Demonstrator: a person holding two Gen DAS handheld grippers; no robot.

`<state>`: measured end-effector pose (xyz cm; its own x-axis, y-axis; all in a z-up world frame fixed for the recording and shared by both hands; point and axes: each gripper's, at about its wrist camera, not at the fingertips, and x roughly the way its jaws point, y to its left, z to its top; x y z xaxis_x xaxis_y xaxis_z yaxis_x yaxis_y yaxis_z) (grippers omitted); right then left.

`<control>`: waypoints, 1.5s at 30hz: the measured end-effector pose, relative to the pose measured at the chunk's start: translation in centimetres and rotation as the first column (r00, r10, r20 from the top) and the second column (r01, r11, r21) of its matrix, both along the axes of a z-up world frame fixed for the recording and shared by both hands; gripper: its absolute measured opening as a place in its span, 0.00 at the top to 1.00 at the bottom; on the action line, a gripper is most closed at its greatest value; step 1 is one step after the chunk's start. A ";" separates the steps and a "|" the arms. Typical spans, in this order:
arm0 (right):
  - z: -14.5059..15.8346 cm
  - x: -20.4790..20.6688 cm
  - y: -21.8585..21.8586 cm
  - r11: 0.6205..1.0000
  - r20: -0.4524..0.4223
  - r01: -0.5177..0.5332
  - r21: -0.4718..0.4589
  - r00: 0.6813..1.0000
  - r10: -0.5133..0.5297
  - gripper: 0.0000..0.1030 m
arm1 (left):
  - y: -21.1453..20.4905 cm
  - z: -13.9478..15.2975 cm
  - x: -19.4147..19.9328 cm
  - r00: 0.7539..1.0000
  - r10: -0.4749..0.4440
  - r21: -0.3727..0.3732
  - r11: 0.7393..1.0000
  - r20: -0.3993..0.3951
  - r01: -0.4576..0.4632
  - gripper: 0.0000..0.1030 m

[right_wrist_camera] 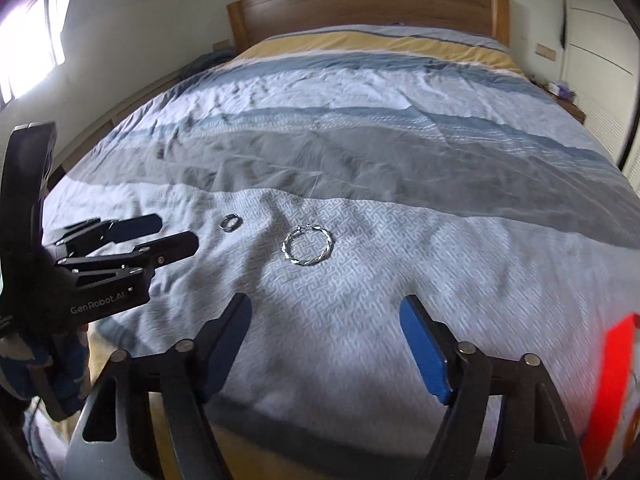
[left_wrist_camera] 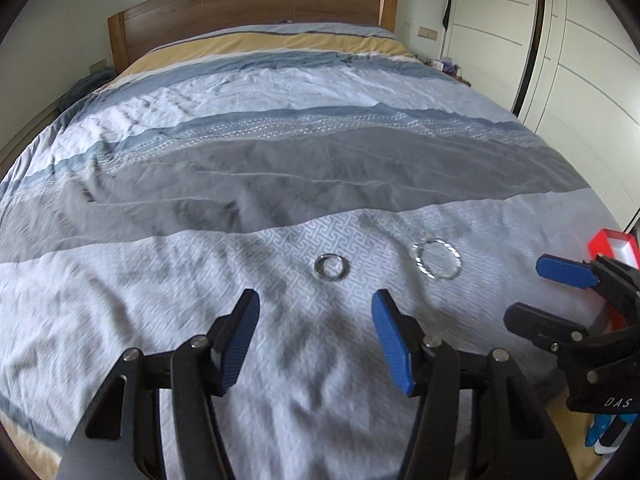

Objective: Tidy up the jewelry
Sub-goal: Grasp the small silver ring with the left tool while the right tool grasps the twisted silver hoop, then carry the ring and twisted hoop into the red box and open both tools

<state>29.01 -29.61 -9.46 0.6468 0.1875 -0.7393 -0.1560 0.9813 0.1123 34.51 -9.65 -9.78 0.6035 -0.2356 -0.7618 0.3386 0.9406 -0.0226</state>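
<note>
A small silver ring [left_wrist_camera: 331, 266] lies on the patterned bedspread, just ahead of my left gripper [left_wrist_camera: 316, 312], which is open and empty. A larger twisted silver hoop [left_wrist_camera: 437, 259] lies to the ring's right. In the right wrist view the hoop [right_wrist_camera: 307, 250] lies ahead and left of my right gripper [right_wrist_camera: 326, 312], open and empty, and the ring [right_wrist_camera: 231, 222] lies further left. A red jewelry box [left_wrist_camera: 614, 246] with a white inside sits at the right, behind the right gripper [left_wrist_camera: 524, 292]; its red edge [right_wrist_camera: 614, 372] also shows in the right wrist view. The left gripper [right_wrist_camera: 176, 232] appears there at the left.
The bed [left_wrist_camera: 280, 152] has a striped blue, grey and white cover and a wooden headboard [left_wrist_camera: 248, 4]. A white wardrobe [left_wrist_camera: 580, 60] stands at the right and a nightstand with small items [right_wrist_camera: 564, 96] beside the bed. A bright window [right_wrist_camera: 28, 40] is at the left.
</note>
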 end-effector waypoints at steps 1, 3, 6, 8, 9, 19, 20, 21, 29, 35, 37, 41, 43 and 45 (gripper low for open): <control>-0.5 0.8 0.1 1.000 -0.002 -0.019 0.000 1.000 0.019 0.28 | -0.3 -0.5 0.6 1.000 -0.006 0.007 1.000 -0.001 0.006 0.49; -1.3 2.3 0.3 0.998 -0.008 -0.059 -0.001 0.998 0.059 0.29 | -0.5 -1.4 1.4 1.000 -0.020 0.016 1.000 -0.014 0.020 0.57; -2.3 4.2 0.7 0.994 -0.022 -0.107 -0.025 0.994 0.106 0.31 | -0.9 -2.6 2.6 0.999 -0.031 0.017 0.999 -0.027 0.031 0.60; -2.9 5.2 1.0 0.991 -0.033 -0.128 -0.034 0.991 0.127 0.34 | -0.9 -3.0 3.1 0.999 -0.039 0.010 0.999 -0.029 0.039 0.62; -3.1 5.7 1.2 0.990 -0.034 -0.138 -0.038 0.990 0.136 0.34 | -0.9 -3.1 3.1 0.999 -0.045 0.008 0.999 -0.031 0.045 0.64; -4.2 6.9 1.7 0.986 -0.030 -0.161 -0.035 0.987 0.160 0.62 | -1.6 -3.6 3.2 0.996 -0.087 0.003 0.996 -0.032 0.087 0.82; -4.1 6.8 1.5 0.987 -0.024 -0.156 -0.029 0.988 0.156 0.62 | -1.6 -3.5 3.1 0.996 -0.087 0.002 0.996 -0.029 0.088 0.82; -4.0 6.6 1.3 0.989 -0.016 -0.148 -0.023 0.989 0.148 0.62 | -1.7 -3.3 3.0 0.996 -0.088 0.007 0.996 -0.023 0.088 0.82; -1.1 3.2 -0.9 0.996 0.037 -0.074 0.051 0.997 0.072 0.63 | -2.6 -1.0 0.6 0.994 -0.106 0.016 0.994 0.006 0.105 0.82; 3.2 -1.9 -4.2 0.998 0.087 0.003 0.064 0.996 -0.009 0.63 | -6.4 2.9 -2.4 0.984 -0.173 -0.043 0.984 0.046 0.175 0.82; 4.5 -3.8 -5.9 0.998 0.099 0.031 0.051 0.994 -0.036 0.63 | -8.3 4.1 -3.4 0.977 -0.205 -0.062 0.976 0.058 0.208 0.82; 6.3 -8.1 -10.6 0.995 0.107 0.103 0.009 0.989 -0.104 0.63 | -13.4 5.8 -6.0 0.954 -0.291 -0.107 0.949 0.068 0.297 0.82; 6.6 -9.8 -13.5 0.988 0.099 0.151 -0.017 0.984 -0.149 0.63 | -16.8 6.4 -7.5 0.940 -0.334 -0.124 0.932 0.070 0.340 0.82; 6.5 -11.4 -16.6 0.978 0.085 0.207 -0.027 0.975 -0.204 0.63 | -19.7 6.7 -8.6 0.928 -0.368 -0.145 0.916 0.062 0.374 0.82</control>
